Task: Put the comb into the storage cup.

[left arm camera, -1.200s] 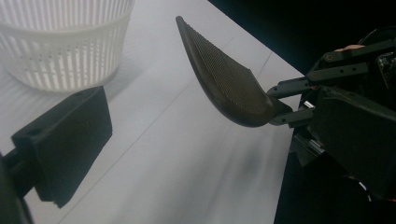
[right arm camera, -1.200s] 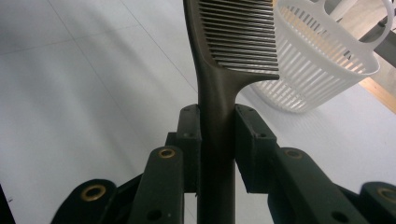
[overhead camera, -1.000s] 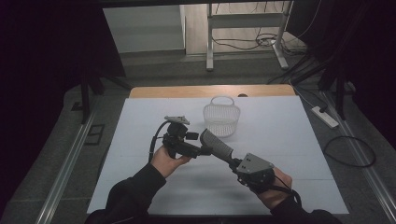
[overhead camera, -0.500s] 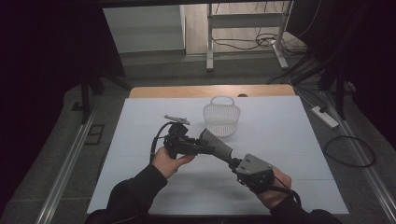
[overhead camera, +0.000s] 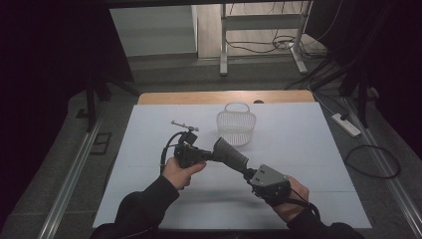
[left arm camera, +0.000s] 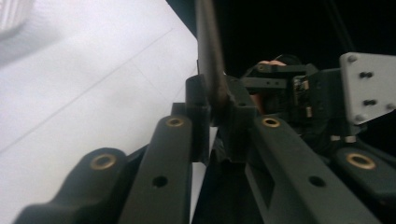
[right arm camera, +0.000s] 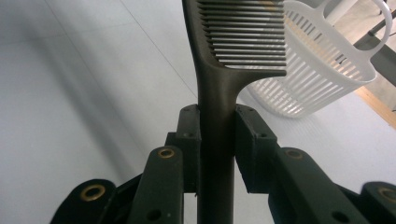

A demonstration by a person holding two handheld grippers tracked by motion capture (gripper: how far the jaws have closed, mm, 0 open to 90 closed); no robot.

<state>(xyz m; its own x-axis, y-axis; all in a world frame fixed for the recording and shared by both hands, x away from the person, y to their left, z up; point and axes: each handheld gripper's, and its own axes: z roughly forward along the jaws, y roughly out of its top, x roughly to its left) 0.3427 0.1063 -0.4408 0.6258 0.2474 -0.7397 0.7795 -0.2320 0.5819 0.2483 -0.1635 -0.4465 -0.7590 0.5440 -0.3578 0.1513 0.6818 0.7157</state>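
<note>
A dark wide-tooth comb [overhead camera: 230,153] hangs above the white table sheet [overhead camera: 318,149], between my two grippers. My right gripper [overhead camera: 247,170] is shut on the comb's handle [right arm camera: 215,93], with the teeth [right arm camera: 247,32] pointing away from it. My left gripper [overhead camera: 203,155] comes in from the left. Its jaws have just been closing, and they now pinch the comb's other end [left arm camera: 208,51] between the pads. In the left gripper view the comb is edge-on, a thin dark strip. A white slatted basket [overhead camera: 236,127] stands upright behind the comb.
The basket [right arm camera: 322,70] lies just beyond the comb's teeth in the right gripper view. A wooden table edge [overhead camera: 199,97] runs along the back. Bare sheet lies to the left and right of the hands. Cables and a power strip [overhead camera: 348,124] lie on the floor at the right.
My left gripper's jaws, wide apart a second ago, have closed onto the comb's free end, and the left hand has shifted slightly toward the comb. The right gripper and the basket have stayed still.
</note>
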